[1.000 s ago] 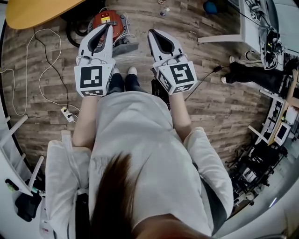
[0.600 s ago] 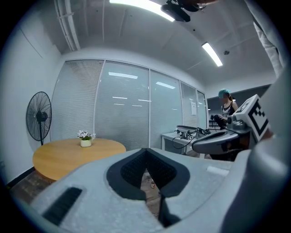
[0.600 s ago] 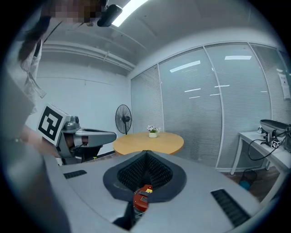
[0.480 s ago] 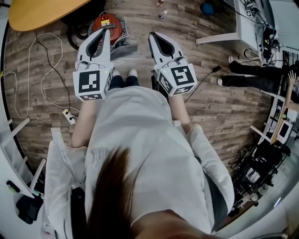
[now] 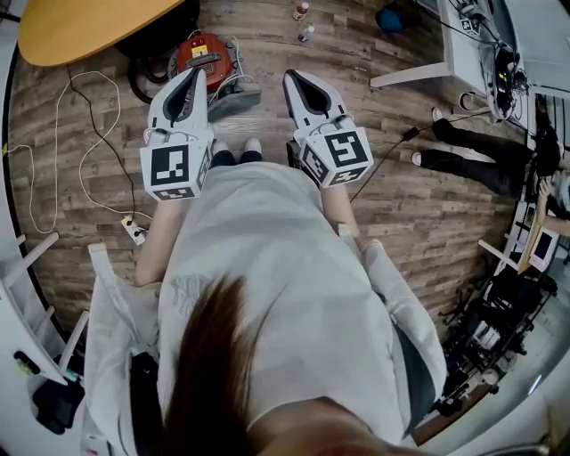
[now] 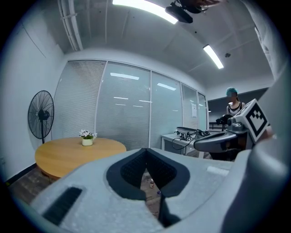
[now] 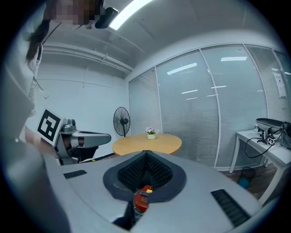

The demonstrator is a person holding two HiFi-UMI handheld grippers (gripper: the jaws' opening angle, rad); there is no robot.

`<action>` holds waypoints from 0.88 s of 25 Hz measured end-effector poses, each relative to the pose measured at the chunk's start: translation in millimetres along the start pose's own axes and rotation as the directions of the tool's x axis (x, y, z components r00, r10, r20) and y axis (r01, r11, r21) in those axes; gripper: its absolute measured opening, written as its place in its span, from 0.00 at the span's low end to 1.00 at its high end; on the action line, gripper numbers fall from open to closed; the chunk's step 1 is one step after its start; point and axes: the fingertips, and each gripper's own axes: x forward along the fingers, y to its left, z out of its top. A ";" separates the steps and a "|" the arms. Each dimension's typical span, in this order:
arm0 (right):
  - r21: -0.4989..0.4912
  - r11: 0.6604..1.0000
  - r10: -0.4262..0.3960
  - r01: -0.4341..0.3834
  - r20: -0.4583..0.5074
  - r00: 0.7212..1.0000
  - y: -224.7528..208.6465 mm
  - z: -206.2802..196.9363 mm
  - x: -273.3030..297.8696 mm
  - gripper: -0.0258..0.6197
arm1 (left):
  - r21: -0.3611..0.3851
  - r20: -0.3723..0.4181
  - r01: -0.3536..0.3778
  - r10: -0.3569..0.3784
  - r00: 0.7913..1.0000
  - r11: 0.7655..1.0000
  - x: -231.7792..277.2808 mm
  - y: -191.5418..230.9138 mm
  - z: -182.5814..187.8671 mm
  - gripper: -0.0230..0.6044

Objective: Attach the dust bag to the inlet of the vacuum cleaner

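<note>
The red vacuum cleaner (image 5: 207, 53) lies on the wooden floor ahead of my feet, with a grey part (image 5: 233, 93) beside it. I cannot make out a dust bag. My left gripper (image 5: 198, 73) is held level in front of me, shut and empty, its tip just short of the vacuum cleaner in the head view. My right gripper (image 5: 291, 77) is beside it, also shut and empty. In the right gripper view the vacuum cleaner (image 7: 142, 200) shows below the closed right gripper (image 7: 146, 153). The left gripper (image 6: 146, 151) view looks across the room.
A round yellow table (image 5: 80, 22) stands at the far left, and a black hose (image 5: 142, 67) lies below it. A white cable and power strip (image 5: 134, 230) lie at the left. Small bottles (image 5: 303, 12), a white desk (image 5: 463, 53) and another person's legs (image 5: 472, 151) are to the right.
Both grippers have risen slightly and stay shut. In the head view the vacuum cleaner now shows clear beyond the left gripper's tip.
</note>
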 end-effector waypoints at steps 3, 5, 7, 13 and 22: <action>0.004 1.000 -0.007 0.007 0.001 1.000 -1.5 -0.3 0.3 0.04 | 0.010 0.003 0.004 -0.004 1.000 1.000 0.0 -1.6 0.5 0.06; 0.003 1.000 -0.009 0.009 0.003 1.000 -2.3 0.2 1.9 0.04 | 0.015 0.009 0.005 -0.005 1.000 1.000 1.1 -2.3 1.6 0.06; 0.000 1.000 -0.010 0.010 0.003 1.000 -3.7 0.6 3.7 0.04 | 0.012 0.013 0.007 -0.008 1.000 1.000 3.5 -2.9 2.9 0.06; -0.017 1.000 -0.006 0.006 -0.004 1.000 -6.0 2.3 8.4 0.04 | 0.010 0.021 0.021 -0.022 1.000 1.000 11.7 -3.7 7.1 0.06; -0.014 1.000 -0.023 0.023 -0.004 1.000 -17.7 3.2 16.3 0.04 | 0.013 0.025 0.034 -0.034 0.999 0.999 27.0 -0.9 8.9 0.06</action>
